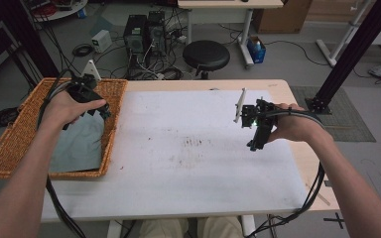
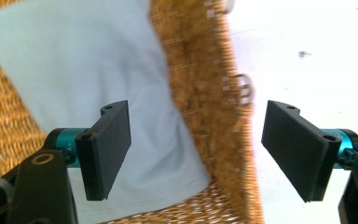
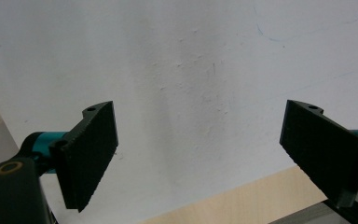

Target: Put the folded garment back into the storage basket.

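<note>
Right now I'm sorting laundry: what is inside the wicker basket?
A flat grey-blue cloth lies in the wicker basket. Whatever sits beneath the cloth is covered. The left tool hangs open above the basket's rim.

1 wicker basket (image 1: 115, 94), 1 grey cloth (image 1: 79, 144), 1 white mat (image 1: 178, 148), 2 hand-held grippers: left (image 1: 101, 110), right (image 1: 254, 144).

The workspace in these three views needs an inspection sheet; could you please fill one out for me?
Surface: white sheet covering the wooden table, faintly smudged near the middle.
Job's things: wicker basket at the table's left edge, a grey cloth lying inside.
Clutter: nothing seen on the sheet.
Grippers: left gripper open above the cloth and basket rim; right gripper open above the bare sheet.
Cables: black cables trail from both grippers.
Surroundings: black stool, computer towers, floor cables.
</note>
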Demonstrator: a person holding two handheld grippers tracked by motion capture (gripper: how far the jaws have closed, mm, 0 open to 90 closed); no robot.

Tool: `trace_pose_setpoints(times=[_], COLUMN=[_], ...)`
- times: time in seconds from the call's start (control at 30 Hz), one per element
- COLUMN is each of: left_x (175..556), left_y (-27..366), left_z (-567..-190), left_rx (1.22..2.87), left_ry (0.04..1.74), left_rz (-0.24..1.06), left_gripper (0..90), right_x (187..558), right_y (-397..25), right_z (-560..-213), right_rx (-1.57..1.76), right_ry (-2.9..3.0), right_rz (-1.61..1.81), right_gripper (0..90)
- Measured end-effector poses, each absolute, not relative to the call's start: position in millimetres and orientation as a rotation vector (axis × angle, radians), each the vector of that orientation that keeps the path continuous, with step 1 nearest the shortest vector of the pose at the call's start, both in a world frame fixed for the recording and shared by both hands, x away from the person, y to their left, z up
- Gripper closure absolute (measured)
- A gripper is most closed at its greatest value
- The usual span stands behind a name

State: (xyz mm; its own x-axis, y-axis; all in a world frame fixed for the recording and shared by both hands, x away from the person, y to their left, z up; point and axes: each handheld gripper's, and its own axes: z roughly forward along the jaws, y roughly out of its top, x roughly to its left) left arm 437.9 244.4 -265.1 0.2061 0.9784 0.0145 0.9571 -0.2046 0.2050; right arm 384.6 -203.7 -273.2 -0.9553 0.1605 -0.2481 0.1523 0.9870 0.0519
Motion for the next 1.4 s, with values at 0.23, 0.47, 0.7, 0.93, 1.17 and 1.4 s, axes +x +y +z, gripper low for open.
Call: trace_pose_setpoints(times=[0.23,0.47,0.7,0.93,1.17,1.4], left_x=[433,427,418,410,406,404], left_y=[206,179,145,104,80,69], left_z=[-263,-269,-275,-285,-297,-303], left_rx=[2.391,2.451,2.519,2.604,2.644,2.663], left_ry=[1.759,1.687,1.587,1.473,1.432,1.420], left_rz=[0.181,0.152,0.130,0.108,0.078,0.079], left_gripper=[23.9,23.9,23.9,23.9,23.9,23.9], right_x=[385,383,383,384,383,382], right_y=[-203,-200,-200,-198,-198,-199], right_z=[-274,-275,-274,-277,-276,-276], right_rx=[0.228,0.243,0.229,0.237,0.252,0.253], right_ry=[2.878,2.881,2.876,2.882,2.882,2.881], right_rz=[0.046,0.048,0.045,0.058,0.062,0.063], right_gripper=[11.2,11.2,11.2,11.2,11.2,11.2])
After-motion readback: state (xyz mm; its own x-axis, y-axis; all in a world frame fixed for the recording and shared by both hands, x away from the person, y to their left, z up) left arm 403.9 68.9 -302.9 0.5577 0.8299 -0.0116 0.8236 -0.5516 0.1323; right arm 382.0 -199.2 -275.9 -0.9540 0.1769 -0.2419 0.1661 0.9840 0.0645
